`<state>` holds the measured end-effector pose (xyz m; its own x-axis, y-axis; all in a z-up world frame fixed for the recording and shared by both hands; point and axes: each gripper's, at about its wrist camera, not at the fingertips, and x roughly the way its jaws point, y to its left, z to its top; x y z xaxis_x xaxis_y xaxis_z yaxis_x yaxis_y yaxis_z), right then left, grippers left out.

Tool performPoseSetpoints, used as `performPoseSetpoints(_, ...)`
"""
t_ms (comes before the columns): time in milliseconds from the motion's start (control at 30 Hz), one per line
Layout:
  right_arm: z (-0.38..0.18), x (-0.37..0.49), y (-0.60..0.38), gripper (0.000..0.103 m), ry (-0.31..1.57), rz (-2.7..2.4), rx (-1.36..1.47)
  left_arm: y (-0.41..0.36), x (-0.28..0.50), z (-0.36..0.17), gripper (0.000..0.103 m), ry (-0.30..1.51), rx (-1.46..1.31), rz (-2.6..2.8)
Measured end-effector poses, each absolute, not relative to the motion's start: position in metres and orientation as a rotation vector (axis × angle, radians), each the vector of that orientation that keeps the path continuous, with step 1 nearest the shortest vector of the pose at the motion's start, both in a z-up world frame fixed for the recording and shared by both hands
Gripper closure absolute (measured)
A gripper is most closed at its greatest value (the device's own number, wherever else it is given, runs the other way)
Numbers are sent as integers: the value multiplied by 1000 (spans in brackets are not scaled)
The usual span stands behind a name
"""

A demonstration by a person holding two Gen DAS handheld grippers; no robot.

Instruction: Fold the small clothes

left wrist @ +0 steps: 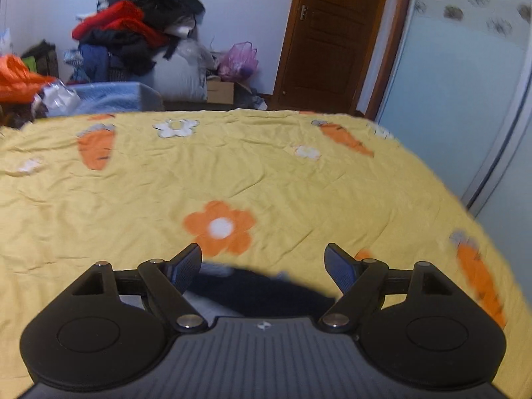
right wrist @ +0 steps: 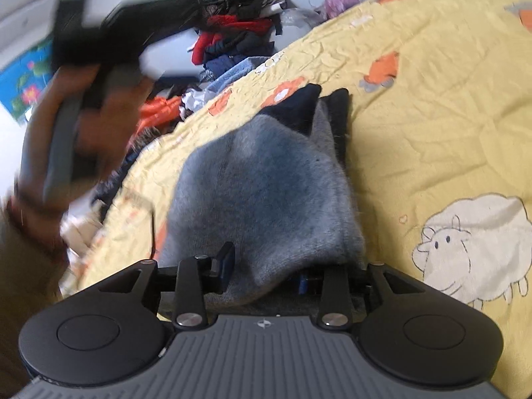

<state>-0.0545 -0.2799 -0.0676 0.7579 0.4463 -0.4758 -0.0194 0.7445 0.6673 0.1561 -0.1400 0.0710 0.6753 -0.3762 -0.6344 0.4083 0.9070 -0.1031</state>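
The left gripper [left wrist: 264, 267] stood wide open and empty above the bed [left wrist: 133, 193]. The right gripper [right wrist: 266, 266] had its jaws partly open around the grey sock's [right wrist: 266, 193] near end, apparently slack. Best release cleanly, leaving the fold flat. The sock ran lengthwise away, dark toe farthest.

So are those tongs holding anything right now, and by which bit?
Left tongs: open, nothing held. Right tongs: the near end of the grey sock lies between them, draped over one side; whether they pinch it cannot be told.
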Motion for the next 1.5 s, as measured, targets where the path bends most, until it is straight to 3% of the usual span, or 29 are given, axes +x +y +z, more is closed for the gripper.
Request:
performPoseSetpoints(267, -88, -45, -318, 56, 651, 351, 1011, -80, 79, 29, 22, 657, 243, -388)
performPoseSetpoints(333, -88, -44, -316, 83, 667, 328, 998, -67, 65, 20, 22, 659, 254, -381)
performPoseSetpoints(367, -90, -43, -314, 86, 687, 314, 994, -59, 60, 16, 22, 664, 252, -378)
performPoseSetpoints(567, -94, -54, -305, 87, 725, 355, 1067, -28, 36, 10, 22, 676, 222, -371)
performPoseSetpoints(700, -83, -53, -300, 87, 736, 341, 962, -13, 17, 13, 22, 659, 178, -463)
performPoseSetpoints(900, -79, -52, -309, 69, 740, 307, 933, -4, -20, 4, 21, 647, 263, -626)
performPoseSetpoints(1000, -72, -53, -314, 69, 717, 300, 923, -15, -34, -6, 21, 636, 363, -689)
performPoseSetpoints(1167, -71, -49, -309, 79, 717, 284, 918, -40, -39, -25, 21, 567, 489, -580)
performPoseSetpoints(1367, -71, -52, -302, 85, 721, 287, 900, -23, -22, -26, 20, 553, 401, -335)
performPoseSetpoints(1500, -70, -55, -293, 87, 735, 325, 881, 8, -6, -26, 19, 658, 258, -319)
